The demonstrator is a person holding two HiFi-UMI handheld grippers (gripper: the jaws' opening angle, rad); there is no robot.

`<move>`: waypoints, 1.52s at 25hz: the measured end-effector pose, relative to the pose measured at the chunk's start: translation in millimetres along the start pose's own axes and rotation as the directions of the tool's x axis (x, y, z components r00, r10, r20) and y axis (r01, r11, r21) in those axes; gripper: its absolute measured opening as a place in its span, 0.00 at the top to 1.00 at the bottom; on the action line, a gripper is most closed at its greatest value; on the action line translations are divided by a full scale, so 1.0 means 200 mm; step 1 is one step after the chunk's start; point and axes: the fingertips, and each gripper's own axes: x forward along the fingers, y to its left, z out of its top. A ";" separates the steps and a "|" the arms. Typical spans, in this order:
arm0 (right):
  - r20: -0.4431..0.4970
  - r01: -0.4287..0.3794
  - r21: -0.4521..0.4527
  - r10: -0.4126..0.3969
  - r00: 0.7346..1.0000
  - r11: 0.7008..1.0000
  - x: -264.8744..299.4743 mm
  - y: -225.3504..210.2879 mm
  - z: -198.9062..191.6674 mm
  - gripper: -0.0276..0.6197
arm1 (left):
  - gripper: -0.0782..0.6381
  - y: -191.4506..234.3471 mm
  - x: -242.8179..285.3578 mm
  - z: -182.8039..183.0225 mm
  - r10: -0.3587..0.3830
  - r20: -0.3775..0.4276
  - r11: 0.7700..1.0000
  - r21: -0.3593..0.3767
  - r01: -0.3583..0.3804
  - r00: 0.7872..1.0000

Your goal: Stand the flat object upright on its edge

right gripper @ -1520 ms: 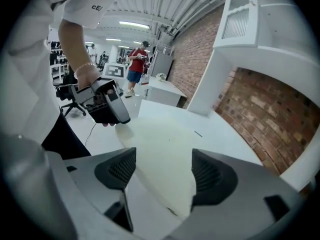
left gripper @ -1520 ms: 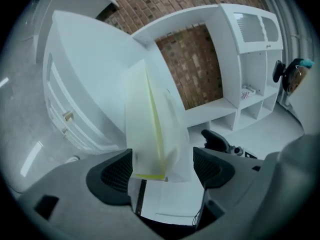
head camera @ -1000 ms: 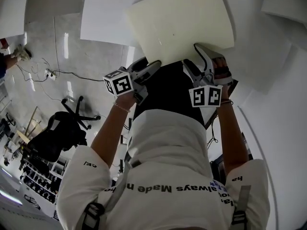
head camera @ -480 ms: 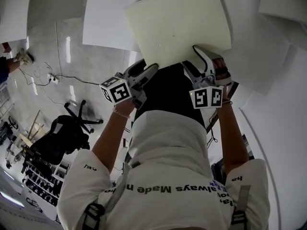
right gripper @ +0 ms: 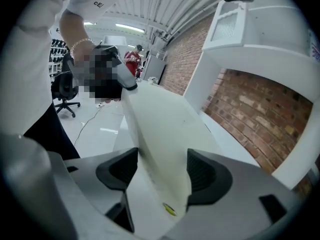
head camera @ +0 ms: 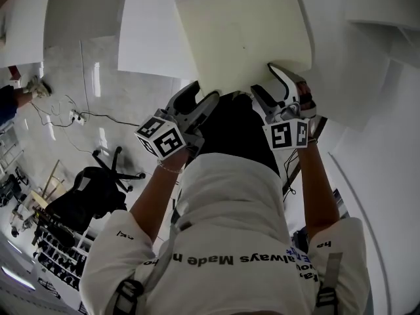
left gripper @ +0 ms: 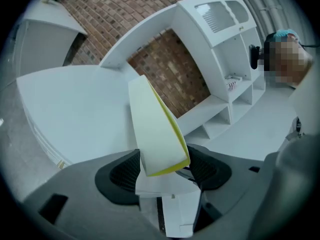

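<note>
Two tongs share one load. The left tongs (head camera: 199, 98) are clamped on the flat panel (head camera: 246, 38) at its 7 o'clock corner, with the yellow-edged corner pinched between the pads. The pale panel fills the 12 o'clock part of the head view, tilted above the white bench (head camera: 147, 41). The right tongs (head camera: 275, 89) pinch its near edge at 5 o'clock. Gripping both near corners probably lets the person swing it up evenly onto its far edge.

The right gripper (right gripper: 162, 173) clamps the near edge of the cream board (right gripper: 160, 119), a brick wall (right gripper: 250, 109) beyond.
</note>
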 end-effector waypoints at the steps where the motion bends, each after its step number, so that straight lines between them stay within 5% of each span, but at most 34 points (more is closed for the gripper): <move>1: 0.006 0.007 0.013 -0.007 1.000 1.000 0.00 -0.02 0.00 0.50 | 0.46 -0.02 0.01 0.02 0.004 0.005 1.000 0.018 -0.004 1.000; 16: 0.063 0.089 0.195 -0.102 0.993 0.977 -0.10 -0.26 0.00 0.50 | 0.46 -0.35 0.15 0.31 -0.008 0.070 0.959 0.283 -0.012 0.998; 27: 0.096 0.133 0.370 -0.180 0.979 0.920 -0.24 -0.51 -0.09 0.50 | 0.46 -0.73 0.41 0.48 -0.071 0.088 0.859 0.512 0.016 0.994; 38: 0.095 0.196 0.543 -0.292 0.952 0.817 -0.40 -0.73 -0.24 0.50 | 0.47 -1.05 0.68 0.49 -0.186 0.032 0.787 0.603 0.130 0.982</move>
